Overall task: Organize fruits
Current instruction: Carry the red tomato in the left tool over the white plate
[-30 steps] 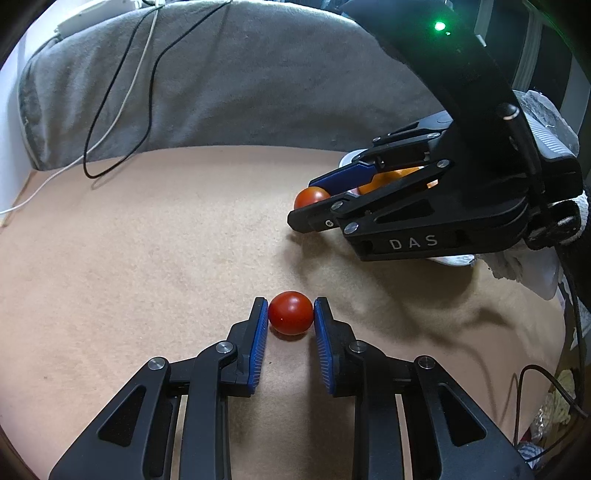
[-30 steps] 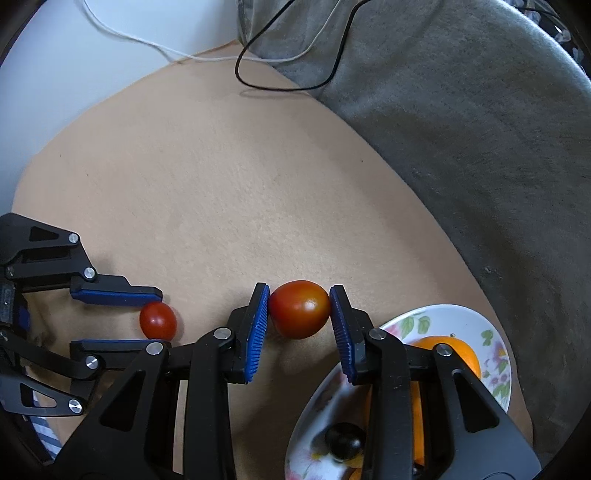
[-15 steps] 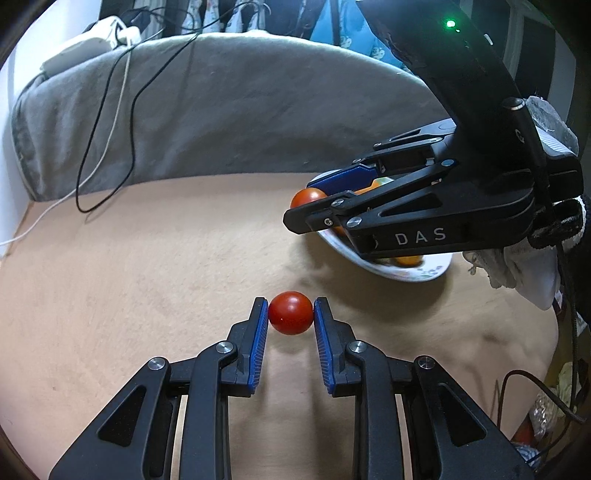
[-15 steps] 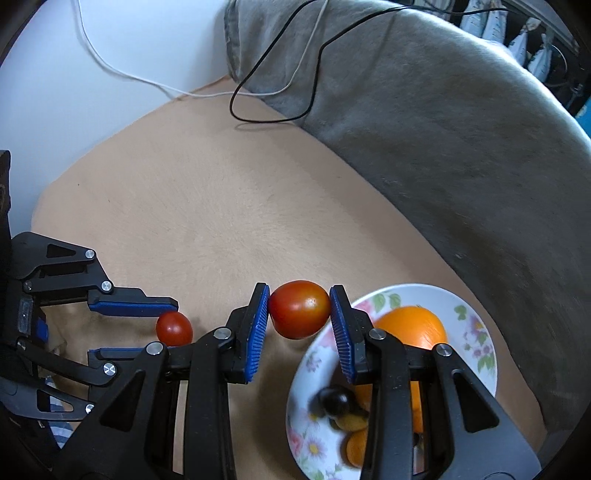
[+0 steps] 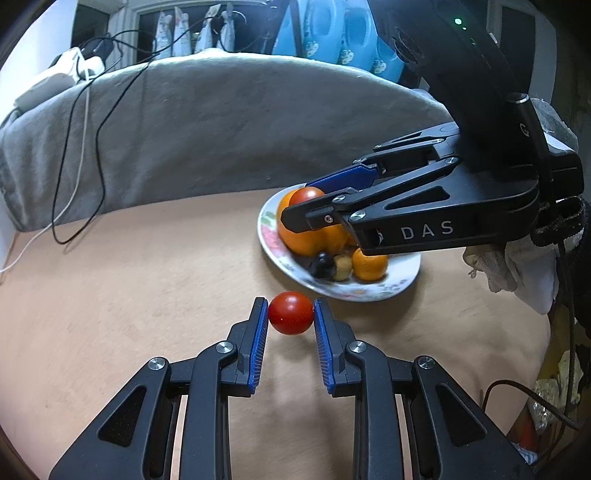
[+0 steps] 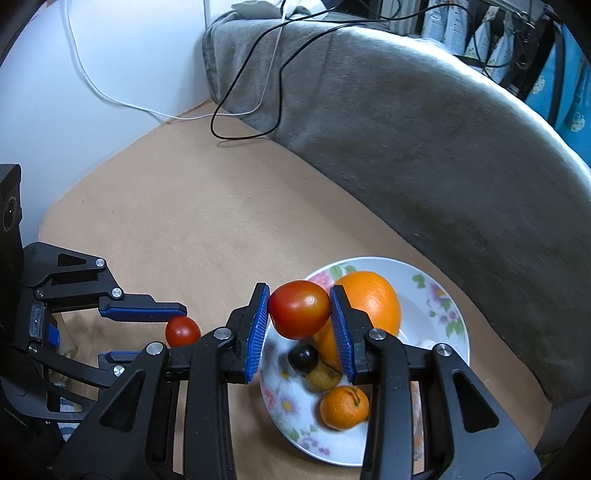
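Fruit already filled the plate (image 6: 448, 295): 2 oranges, a dark berry and a small brown piece. We had the right tongs (image 6: 300, 309) clenched on the larger tomato (image 6: 299, 308) above its rim, the left tongs (image 5: 290, 314) clenched on the smaller tomato (image 5: 290, 312) above the desk (image 5: 129, 295), just beside the plate. Both awaited placing. Grey blanket (image 6: 424, 147) and cables (image 6: 251, 92) lay clear behind.

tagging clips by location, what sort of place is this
Probably a lived-in home room, not a lab: a tan tabletop against a grey blanket-covered cushion, a floral china plate of fruit, loose charger cables, and laundry hanging behind.
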A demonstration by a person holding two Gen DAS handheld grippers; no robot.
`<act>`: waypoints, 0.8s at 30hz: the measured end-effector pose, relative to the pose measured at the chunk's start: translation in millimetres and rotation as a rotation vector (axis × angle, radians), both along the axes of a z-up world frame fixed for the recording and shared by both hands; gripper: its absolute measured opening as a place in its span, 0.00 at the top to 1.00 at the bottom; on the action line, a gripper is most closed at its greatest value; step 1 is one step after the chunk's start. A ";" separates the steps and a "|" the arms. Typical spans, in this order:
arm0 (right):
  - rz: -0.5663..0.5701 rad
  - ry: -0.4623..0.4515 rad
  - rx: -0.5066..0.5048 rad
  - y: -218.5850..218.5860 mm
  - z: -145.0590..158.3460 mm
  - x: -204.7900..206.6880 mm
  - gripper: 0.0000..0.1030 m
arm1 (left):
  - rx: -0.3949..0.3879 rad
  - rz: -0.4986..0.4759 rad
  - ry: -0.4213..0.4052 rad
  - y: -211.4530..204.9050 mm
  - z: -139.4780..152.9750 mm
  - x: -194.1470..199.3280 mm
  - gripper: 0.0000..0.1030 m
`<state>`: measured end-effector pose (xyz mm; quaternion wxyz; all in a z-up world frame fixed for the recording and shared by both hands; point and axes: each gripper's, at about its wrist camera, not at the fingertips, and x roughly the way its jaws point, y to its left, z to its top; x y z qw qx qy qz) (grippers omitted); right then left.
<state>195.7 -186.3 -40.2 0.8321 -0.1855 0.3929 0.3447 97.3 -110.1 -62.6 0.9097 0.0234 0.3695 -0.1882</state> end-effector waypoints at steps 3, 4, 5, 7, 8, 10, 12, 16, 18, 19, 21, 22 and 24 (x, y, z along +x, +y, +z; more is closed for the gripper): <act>-0.010 0.001 0.011 -4.8 0.2 -1.1 0.66 | -0.001 -0.010 -0.004 -3.3 2.1 -0.4 0.77; -0.014 0.000 0.014 -7.0 0.8 -1.4 0.66 | -0.001 -0.013 -0.005 -4.5 2.6 0.4 0.77; -0.019 -0.001 0.018 -9.7 1.3 -1.8 0.66 | -0.002 -0.016 -0.006 -5.7 3.0 1.0 0.77; -0.028 -0.004 0.026 -14.1 2.5 -1.9 0.66 | -0.002 -0.022 -0.005 -7.5 3.2 3.5 0.77; -0.032 -0.004 0.030 -15.8 3.0 -1.2 0.66 | -0.002 -0.025 -0.005 -10.3 4.9 4.4 0.77; -0.043 -0.006 0.037 -21.0 5.5 -0.1 0.66 | -0.003 -0.030 -0.006 -12.5 5.8 4.4 0.77; -0.057 -0.007 0.045 -26.2 6.9 1.1 0.66 | -0.003 -0.037 -0.008 -17.1 5.6 6.7 0.77; -0.089 -0.010 0.059 -40.7 9.4 4.3 0.66 | -0.006 -0.052 -0.011 -27.8 5.2 12.8 0.77; -0.105 -0.008 0.068 -48.0 10.1 6.1 0.66 | -0.007 -0.058 -0.012 -32.6 5.9 14.6 0.77; -0.114 -0.007 0.073 -52.7 10.4 6.5 0.66 | -0.007 -0.062 -0.012 -34.4 6.0 15.2 0.77; -0.130 -0.007 0.080 -59.8 10.9 8.8 0.66 | -0.007 -0.070 -0.012 -39.5 6.4 17.2 0.77; -0.138 -0.005 0.086 -63.8 11.0 10.8 0.66 | -0.006 -0.075 -0.011 -42.4 6.5 18.2 0.77; -0.153 -0.003 0.094 -70.3 11.6 13.2 0.66 | -0.006 -0.083 -0.013 -45.4 6.7 18.8 0.77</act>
